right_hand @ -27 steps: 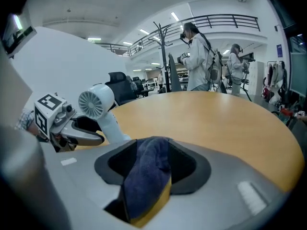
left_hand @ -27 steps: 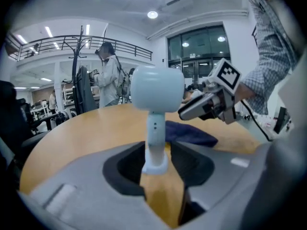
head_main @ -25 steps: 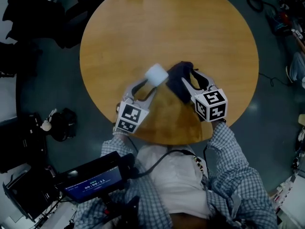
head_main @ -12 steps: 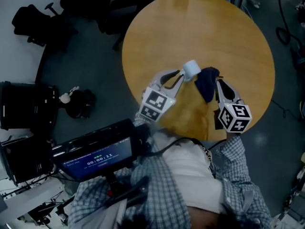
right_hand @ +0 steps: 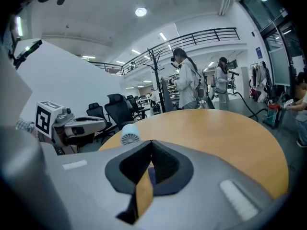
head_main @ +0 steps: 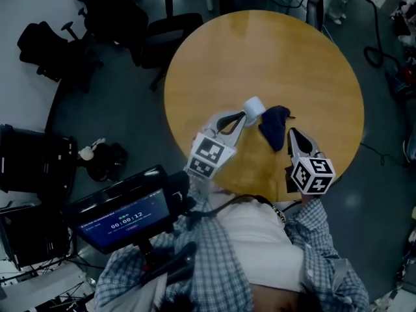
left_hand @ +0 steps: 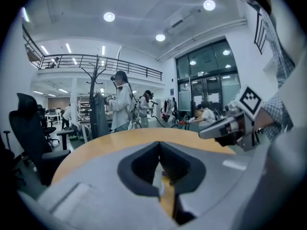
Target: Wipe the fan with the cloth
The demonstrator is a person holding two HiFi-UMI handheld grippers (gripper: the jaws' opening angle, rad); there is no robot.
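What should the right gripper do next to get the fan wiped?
Probably open the right gripper's tongs and ease them forward onto the cloth. The tongs are together at the cloth's near edge with nothing clearly pinched, and the cloth lies bunched on the table beside the fan.

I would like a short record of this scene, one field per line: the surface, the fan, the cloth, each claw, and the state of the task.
surface: round wooden table
fan: small white fan, on the table
cloth: dark blue cloth, crumpled on the table beside the fan
left claw: jaws together, nothing between them, tip next to the fan
right claw: jaws together, tip at the cloth's edge; no grip on it can be seen
task: wiping not yet begun
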